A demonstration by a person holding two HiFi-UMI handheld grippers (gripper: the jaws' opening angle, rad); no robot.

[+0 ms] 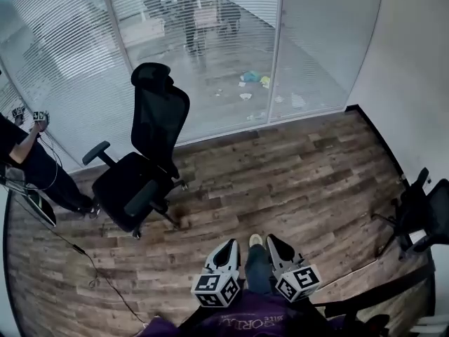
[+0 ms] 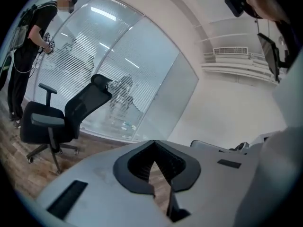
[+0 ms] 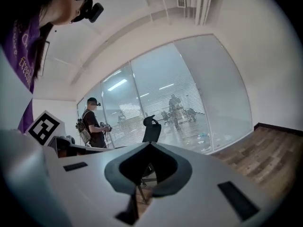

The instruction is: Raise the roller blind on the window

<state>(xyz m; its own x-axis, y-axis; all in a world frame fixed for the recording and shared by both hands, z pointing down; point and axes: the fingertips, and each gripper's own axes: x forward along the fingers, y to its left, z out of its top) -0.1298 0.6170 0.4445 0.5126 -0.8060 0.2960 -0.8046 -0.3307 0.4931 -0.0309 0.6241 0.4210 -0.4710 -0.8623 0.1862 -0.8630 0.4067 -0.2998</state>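
**A:** Status: approach step, I'd say. Nothing is touched yet. Both tongs are low, close to the wearer, over the brown wood-plank floor.

**B:** Tongs state?

**A:** Left tongs are closed, tips together, nothing between them. Right tongs are the same, closed and empty.

**B:** Where's the blind?

**A:** Across the room, well apart from both tongs. A white slatted blind hangs behind the glass wall. It covers the left panes fully. On the middle pane, slats show up top and you can see through lower down. The plain pale panel on the right could be a lowered blind too, but I can't tell.

**B:** Cord or chain?

**A:** None visible from here, too small to make out.

**B:** Obstacles?

**A:** A black mesh office chair stands between the wearer and the glass, left of centre. A person in dark clothes is at the far left, near the glass.

**B:** Next move?

**A:** My guess: close the gap to the glass, passing right of the chair. Then find the pull cord, open one pair of tongs and clamp it. Finding the cord comes first.
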